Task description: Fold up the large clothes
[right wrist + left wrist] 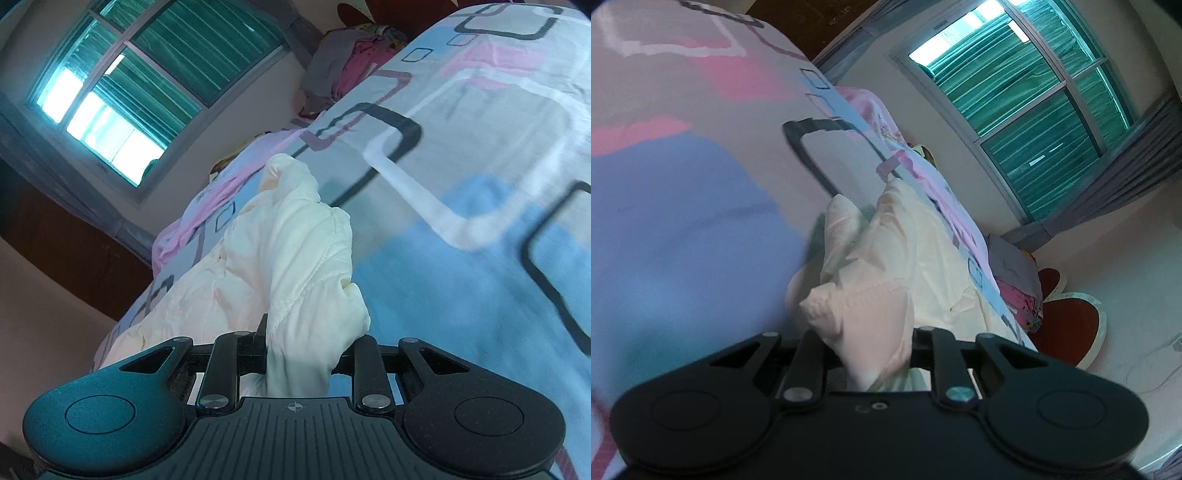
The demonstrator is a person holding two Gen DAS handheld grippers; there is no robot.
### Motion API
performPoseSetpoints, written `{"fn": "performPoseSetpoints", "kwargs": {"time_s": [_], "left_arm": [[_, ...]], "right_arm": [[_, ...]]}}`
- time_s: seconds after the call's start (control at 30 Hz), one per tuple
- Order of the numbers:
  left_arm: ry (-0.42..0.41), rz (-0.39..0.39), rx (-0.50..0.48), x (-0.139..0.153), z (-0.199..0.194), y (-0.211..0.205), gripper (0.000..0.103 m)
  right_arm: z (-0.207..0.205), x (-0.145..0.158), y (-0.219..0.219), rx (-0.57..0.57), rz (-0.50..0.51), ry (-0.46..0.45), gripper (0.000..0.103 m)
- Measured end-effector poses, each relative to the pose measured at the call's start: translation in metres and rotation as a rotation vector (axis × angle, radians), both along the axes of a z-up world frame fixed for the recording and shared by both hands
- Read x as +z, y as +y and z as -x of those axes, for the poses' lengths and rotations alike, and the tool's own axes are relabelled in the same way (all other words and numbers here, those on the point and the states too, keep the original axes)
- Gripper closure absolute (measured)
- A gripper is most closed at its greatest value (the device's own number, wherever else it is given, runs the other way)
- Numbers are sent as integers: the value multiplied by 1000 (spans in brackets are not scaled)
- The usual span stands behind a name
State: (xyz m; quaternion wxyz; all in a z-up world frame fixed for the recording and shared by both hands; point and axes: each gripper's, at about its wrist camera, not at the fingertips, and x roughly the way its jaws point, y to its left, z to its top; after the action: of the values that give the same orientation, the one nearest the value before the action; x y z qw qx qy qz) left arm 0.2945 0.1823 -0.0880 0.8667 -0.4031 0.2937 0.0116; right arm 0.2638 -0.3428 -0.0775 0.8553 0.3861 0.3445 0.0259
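A cream quilted garment (pixel 905 251) lies on a bed with a patterned sheet (pixel 683 203). My left gripper (pixel 875 354) is shut on a bunched cuff or edge of the garment, and the fabric hides its fingertips. In the right wrist view the same cream garment (pixel 291 240) rises from the patterned sheet (pixel 461 221). My right gripper (pixel 299 358) is shut on another bunched end of it. Both views are tilted, and the rest of the garment trails away along the bed behind each grip.
A window with green blinds (pixel 1027 92) and grey curtains fills the wall behind the bed; it also shows in the right wrist view (pixel 147 74). A pile of grey and pink clothes (pixel 354 55) sits at the bed's far end. A red and white chair (pixel 1067 325) stands beside the bed.
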Motion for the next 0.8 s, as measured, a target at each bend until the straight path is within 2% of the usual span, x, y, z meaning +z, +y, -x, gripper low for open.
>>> {"fn": "performPoseSetpoints", "kwargs": {"time_s": [0.37,0.57,0.6,0.63,0.67,0.7,0.73,0.77,0.8], "left_arm": [[20,-14,-5,-6,82,-4,85],[38,-27,-6,-16,89,-4,85],[47,-34,-8,-21,88,-3,82],[56,-40,-8,-25,86,-4,74],[68,-44,-6,-31,85,-4,68],[88,-54,9,-36,86,-4,52],[89,-59,33,-38,90,-5,50],[75,-62,49,-38,94,-6,48],[74,-82,59,-35,99,-8,45]], "right_arm": [[89,-3,-11,-4,-12,23,80],[105,-19,-14,-10,-36,59,79],[104,-25,-14,-8,-32,72,79],[103,-29,-15,-8,-33,81,77],[103,-35,-17,-9,-36,92,68],[103,-39,-20,-10,-40,104,53],[103,-43,-23,-10,-25,119,42],[105,-45,-28,1,-15,112,37],[107,-45,-33,3,-20,107,36]]}}
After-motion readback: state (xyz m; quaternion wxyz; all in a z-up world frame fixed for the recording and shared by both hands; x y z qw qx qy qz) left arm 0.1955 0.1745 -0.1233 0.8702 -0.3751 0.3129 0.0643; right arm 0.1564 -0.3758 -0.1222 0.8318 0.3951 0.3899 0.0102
